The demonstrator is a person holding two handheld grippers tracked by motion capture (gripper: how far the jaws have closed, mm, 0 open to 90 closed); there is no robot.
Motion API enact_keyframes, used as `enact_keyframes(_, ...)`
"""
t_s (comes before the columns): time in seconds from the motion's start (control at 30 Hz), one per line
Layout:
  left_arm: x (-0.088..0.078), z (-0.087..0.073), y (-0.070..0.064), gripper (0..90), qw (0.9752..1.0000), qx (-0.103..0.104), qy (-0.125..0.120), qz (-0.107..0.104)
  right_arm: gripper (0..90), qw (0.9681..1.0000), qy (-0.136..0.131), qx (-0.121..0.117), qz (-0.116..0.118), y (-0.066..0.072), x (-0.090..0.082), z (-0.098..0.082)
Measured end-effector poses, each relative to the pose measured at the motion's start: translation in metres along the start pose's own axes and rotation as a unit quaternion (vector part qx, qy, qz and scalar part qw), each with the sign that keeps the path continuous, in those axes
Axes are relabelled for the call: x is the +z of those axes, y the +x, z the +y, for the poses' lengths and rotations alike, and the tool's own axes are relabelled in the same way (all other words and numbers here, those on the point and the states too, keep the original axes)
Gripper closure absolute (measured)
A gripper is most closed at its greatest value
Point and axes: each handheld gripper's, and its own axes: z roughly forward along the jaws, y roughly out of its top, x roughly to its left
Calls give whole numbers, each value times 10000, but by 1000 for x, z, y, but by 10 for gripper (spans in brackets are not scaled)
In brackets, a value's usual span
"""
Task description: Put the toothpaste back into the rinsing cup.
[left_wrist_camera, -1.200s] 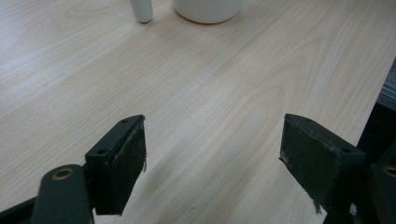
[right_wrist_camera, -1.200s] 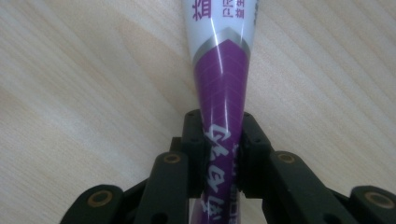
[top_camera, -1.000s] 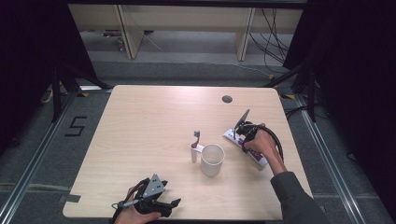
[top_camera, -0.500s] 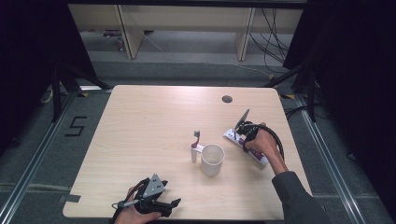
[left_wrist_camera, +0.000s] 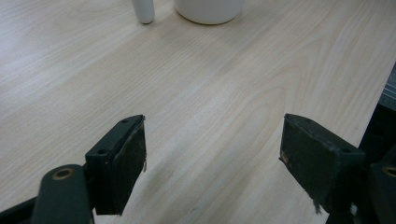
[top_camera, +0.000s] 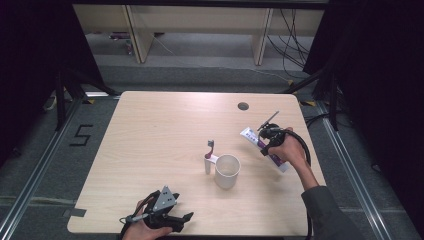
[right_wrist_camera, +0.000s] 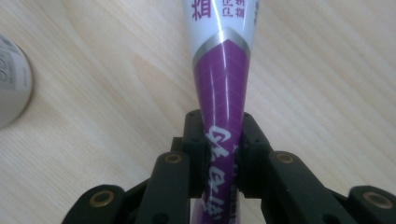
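Observation:
A white and purple toothpaste tube [top_camera: 250,136] hangs over the table's right side, with my right gripper [top_camera: 267,140] shut on its purple tail end. In the right gripper view the tube [right_wrist_camera: 224,70] runs up and away from the jaws [right_wrist_camera: 223,126], which pinch it from both sides. A white cup [top_camera: 227,171] stands mid-table. Beside it a purple toothbrush [top_camera: 210,149] stands up from a small white holder [top_camera: 207,166]. My left gripper [top_camera: 172,220] rests at the near edge, open, with bare wood between its jaws [left_wrist_camera: 212,158].
The wooden table [top_camera: 165,130] has a dark round cable hole [top_camera: 243,106] at the far right. A grey round object [right_wrist_camera: 11,88] shows at the left edge of the right gripper view. The cup's base [left_wrist_camera: 208,9] and the holder [left_wrist_camera: 143,9] lie ahead of the left gripper.
My right gripper has risen a little with the toothpaste tube in it, and the tube's far end sits higher than before. The left gripper has stayed in place.

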Motion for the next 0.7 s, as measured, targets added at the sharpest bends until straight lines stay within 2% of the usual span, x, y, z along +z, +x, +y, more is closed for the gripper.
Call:
enact_keyframes(0.03,0,0,0,223,10000,0,-13,47,769,9999,-104,-4,13,-1,-2,-1)
enact_keyframes(0.07,0,0,-1,223,10000,-36,-37,7,769,9999,-83,68,15,0,-5,-2)
enact_keyframes(0.1,0,0,-1,223,10000,-51,-53,2,769,9998,-218,9,25,-1,-7,-3)
enact_keyframes(0.13,0,0,0,223,10000,8,2,54,769,9997,-197,117,43,1,-11,-4)
enact_keyframes(0.2,0,0,0,223,10000,-23,-28,22,769,9993,-363,104,41,0,-14,-5)
enact_keyframes(0.3,1,0,1,223,10000,49,16,61,769,9987,-490,81,80,1,-20,-6)
enact_keyframes(0.33,1,0,-1,223,10000,-72,-62,6,769,9985,-506,162,142,3,-22,-6)
enact_keyframes(0.43,1,-1,-1,223,10000,-55,-63,2,770,9973,-714,113,120,6,-27,-6)
enact_keyframes(0.47,1,-1,-1,223,10000,-58,-63,9,770,9968,-777,50,188,6,-28,-6)
enact_keyframes(0.57,0,-1,0,223,10000,-27,-30,12,772,9952,-938,129,257,10,-32,-5)
enact_keyframes(0.6,0,-1,0,223,10000,-20,-30,8,772,9948,-982,85,237,11,-34,-4)
enact_keyframes(0.63,1,-1,-1,223,10000,-54,-61,4,772,9943,-1003,70,367,13,-34,-4)
enact_keyframes(0.7,1,0,0,223,10000,-26,-23,8,772,9932,-1124,104,283,14,-37,-2)
